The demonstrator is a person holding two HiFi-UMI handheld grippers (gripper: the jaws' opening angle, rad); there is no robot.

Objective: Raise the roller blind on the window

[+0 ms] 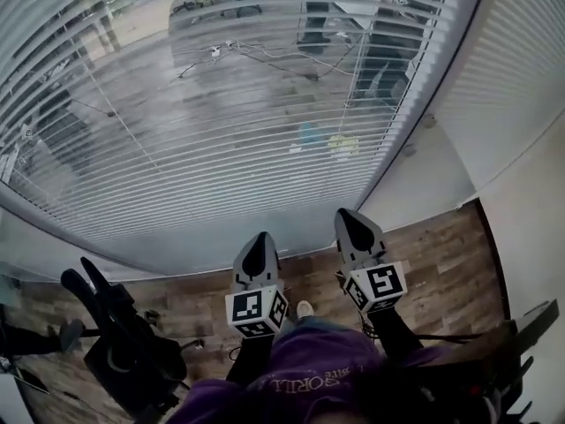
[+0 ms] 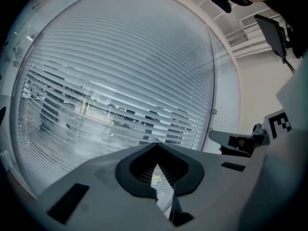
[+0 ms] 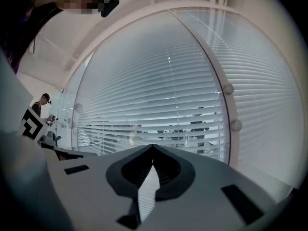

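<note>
A white slatted blind (image 1: 221,140) hangs lowered over the big window ahead, and the street shows between its slats. Both grippers are held side by side in front of it, pointing at its lower part without touching it. My left gripper (image 1: 258,239) has its jaws closed tip to tip with nothing between them. My right gripper (image 1: 347,212), slightly nearer the blind, is shut and empty too. The left gripper view shows the blind (image 2: 120,81) past the closed left gripper (image 2: 156,144). In the right gripper view the blind (image 3: 159,95) fills the space beyond the right gripper (image 3: 153,146).
A white window post (image 1: 424,122) separates this blind from a second lowered blind (image 1: 516,69) on the right. Two round knobs (image 3: 228,88) sit on that post. A black chair-like object (image 1: 124,347) stands on the wooden floor (image 1: 441,254) at lower left.
</note>
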